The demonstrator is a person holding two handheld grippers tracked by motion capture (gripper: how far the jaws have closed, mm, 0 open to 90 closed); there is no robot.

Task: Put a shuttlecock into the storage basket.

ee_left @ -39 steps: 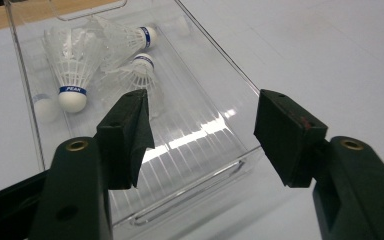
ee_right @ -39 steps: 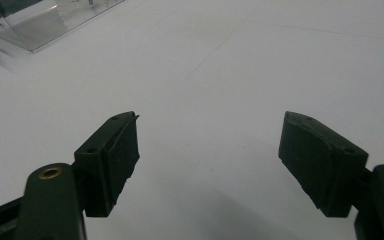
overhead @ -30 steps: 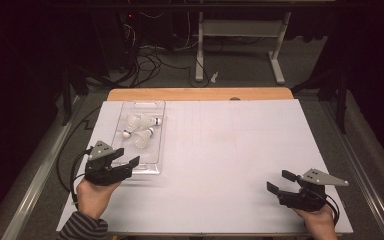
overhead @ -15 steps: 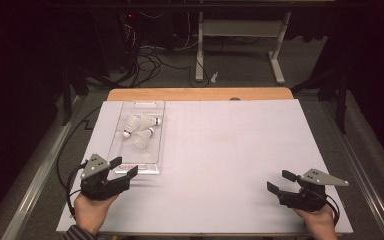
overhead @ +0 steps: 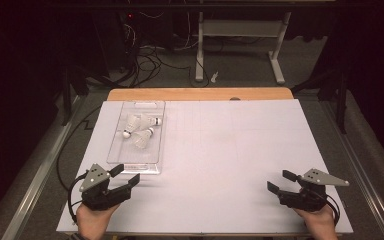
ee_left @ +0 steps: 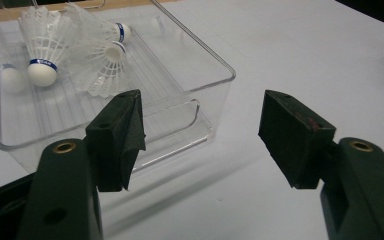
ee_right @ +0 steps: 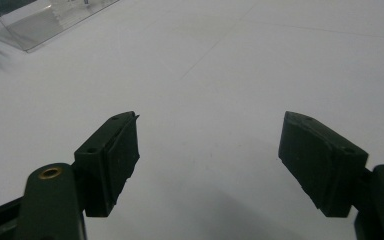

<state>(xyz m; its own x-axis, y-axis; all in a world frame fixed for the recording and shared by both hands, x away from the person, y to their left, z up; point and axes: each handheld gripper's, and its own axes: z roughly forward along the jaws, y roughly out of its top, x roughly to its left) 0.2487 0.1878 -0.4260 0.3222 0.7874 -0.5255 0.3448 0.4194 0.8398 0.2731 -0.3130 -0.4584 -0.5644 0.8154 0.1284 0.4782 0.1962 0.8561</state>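
- Resting near the table's (overhead: 220, 150) front-left corner, the left gripper (overhead: 128, 175) gapes empty, just before the clear tray (overhead: 114, 150).
- Three shuttlecocks (overhead: 141, 136) lie in the tray's far half.
- Right gripper (overhead: 280, 181) gapes empty at the front-right corner.

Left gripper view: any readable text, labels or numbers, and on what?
Blue band on the near shuttlecock: white lettering, too blurred to read.
Blue band on the far shuttlecock: lettering too small to tell.
Clear tray and left gripper: no text.

Left gripper (overhead: 126, 175) gapes just before the clear tray (overhead: 114, 152) of shuttlecocks (overhead: 141, 131).
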